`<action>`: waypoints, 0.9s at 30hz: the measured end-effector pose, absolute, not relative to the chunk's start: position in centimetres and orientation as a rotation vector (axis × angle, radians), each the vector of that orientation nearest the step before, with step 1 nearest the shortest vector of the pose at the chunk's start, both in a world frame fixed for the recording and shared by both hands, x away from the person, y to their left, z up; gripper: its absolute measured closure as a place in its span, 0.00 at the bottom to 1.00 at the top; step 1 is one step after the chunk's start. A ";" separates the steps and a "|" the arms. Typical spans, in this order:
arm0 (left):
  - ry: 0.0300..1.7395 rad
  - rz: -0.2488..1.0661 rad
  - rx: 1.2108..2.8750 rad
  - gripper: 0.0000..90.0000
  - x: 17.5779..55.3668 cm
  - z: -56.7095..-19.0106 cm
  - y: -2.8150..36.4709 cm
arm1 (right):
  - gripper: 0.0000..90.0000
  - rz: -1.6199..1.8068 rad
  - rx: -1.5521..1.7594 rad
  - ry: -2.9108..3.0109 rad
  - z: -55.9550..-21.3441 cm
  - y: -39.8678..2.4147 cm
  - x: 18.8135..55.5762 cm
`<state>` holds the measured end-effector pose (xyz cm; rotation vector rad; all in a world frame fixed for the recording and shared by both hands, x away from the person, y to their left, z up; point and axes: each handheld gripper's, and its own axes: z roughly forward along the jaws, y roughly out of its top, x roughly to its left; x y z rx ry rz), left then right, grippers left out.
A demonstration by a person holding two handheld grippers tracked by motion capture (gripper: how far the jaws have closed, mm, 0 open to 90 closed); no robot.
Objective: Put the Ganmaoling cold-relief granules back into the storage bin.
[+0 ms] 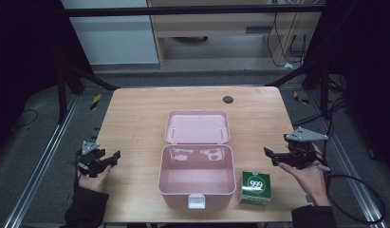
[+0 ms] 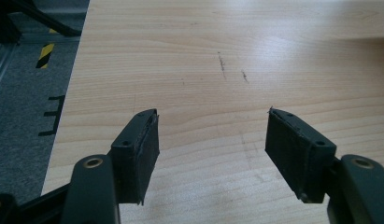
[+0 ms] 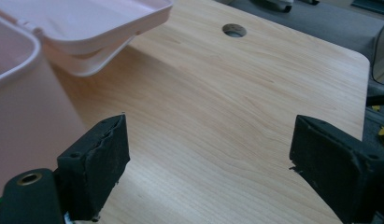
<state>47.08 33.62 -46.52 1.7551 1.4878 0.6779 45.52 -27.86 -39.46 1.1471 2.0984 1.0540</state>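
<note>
An open pink plastic box [image 1: 160, 175] stands at the middle of the wooden table [image 1: 135, 114], its lid [image 1: 197, 127] folded back flat behind it. The inside is empty. A small green carton [image 1: 255, 187] printed "999" sits just right of the box near the front edge. My left gripper [image 1: 112, 159] hovers left of the box, open, with bare wood between its jaws [image 2: 213, 114]. On the other side, behind the carton, my right gripper [image 1: 273, 159] is also open; between its jaws [image 3: 210, 119] there is only tabletop, with the box wall [image 3: 12, 51] to its left.
A round cable hole [image 1: 228, 99] lies near the table's far edge, seen too in the right gripper view [image 3: 234, 30]. Metal frame rails and grey floor surround the table. A cable [image 1: 358, 190] loops off the right gripper beyond the table's right edge.
</note>
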 end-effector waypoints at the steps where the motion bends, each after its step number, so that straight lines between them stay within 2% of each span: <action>1: 1.484 0.680 1.760 0.38 47.1 -46.5 33.6 | 0.13 1.045 1.130 2.116 -39.3 -27.7 45.5; 27: 1.465 0.691 1.838 0.38 47.2 -47.0 33.2 | 0.12 0.822 0.825 2.546 -36.8 -24.4 43.9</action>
